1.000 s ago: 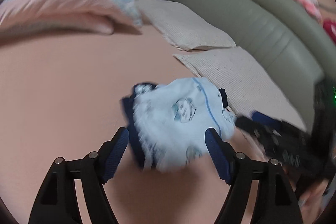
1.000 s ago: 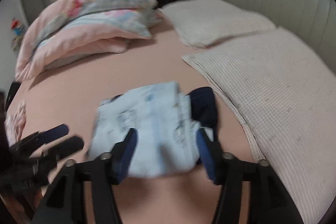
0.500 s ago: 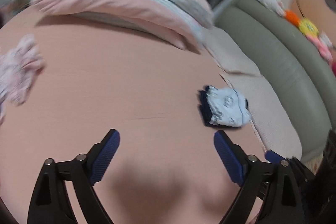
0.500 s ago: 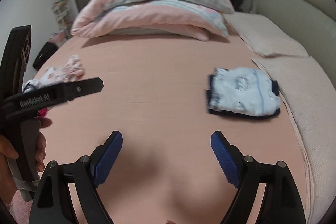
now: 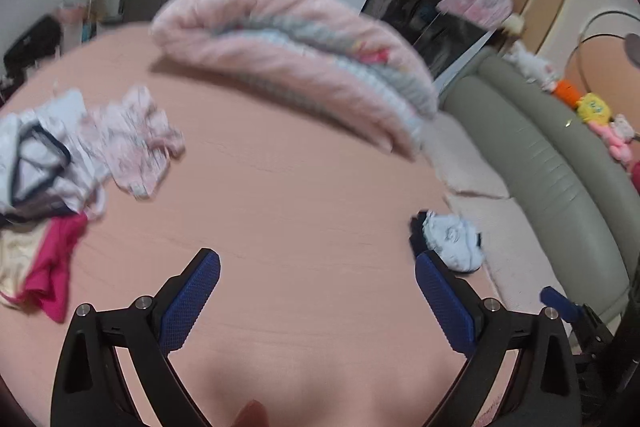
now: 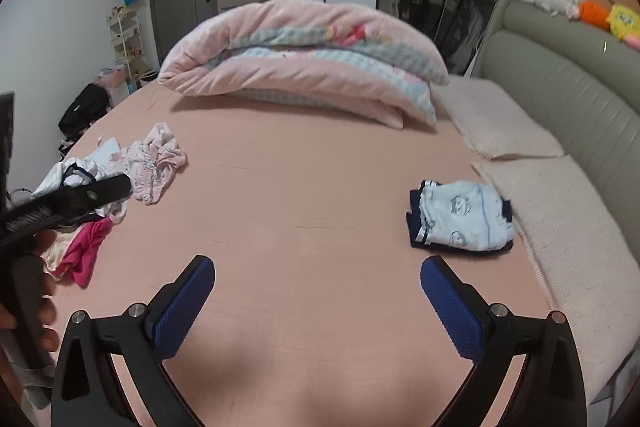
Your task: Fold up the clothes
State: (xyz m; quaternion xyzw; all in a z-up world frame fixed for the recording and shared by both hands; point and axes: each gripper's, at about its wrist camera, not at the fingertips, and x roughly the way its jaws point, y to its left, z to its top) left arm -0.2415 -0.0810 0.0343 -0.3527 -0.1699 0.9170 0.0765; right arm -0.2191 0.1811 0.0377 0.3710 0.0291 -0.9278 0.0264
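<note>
A folded light-blue garment with navy trim (image 6: 462, 217) lies on the pink bed sheet (image 6: 300, 195) at the right, next to the pillows; it also shows in the left wrist view (image 5: 452, 241). A heap of unfolded clothes (image 6: 120, 167) lies at the bed's left: white, pale pink and a magenta piece (image 6: 86, 251). The heap also shows in the left wrist view (image 5: 80, 155). My left gripper (image 5: 318, 295) is open and empty above the sheet. My right gripper (image 6: 318, 299) is open and empty, well short of the folded garment.
A rolled pink duvet (image 6: 304, 63) lies across the far side of the bed. Two beige pillows (image 6: 496, 131) rest against the grey-green headboard (image 6: 568, 75) at the right, with plush toys on top. A door and wardrobes stand beyond.
Both grippers have drawn back and risen from the folded light-blue garment, which stays on the sheet. The left view has swung left and now takes in the heap of unfolded clothes.
</note>
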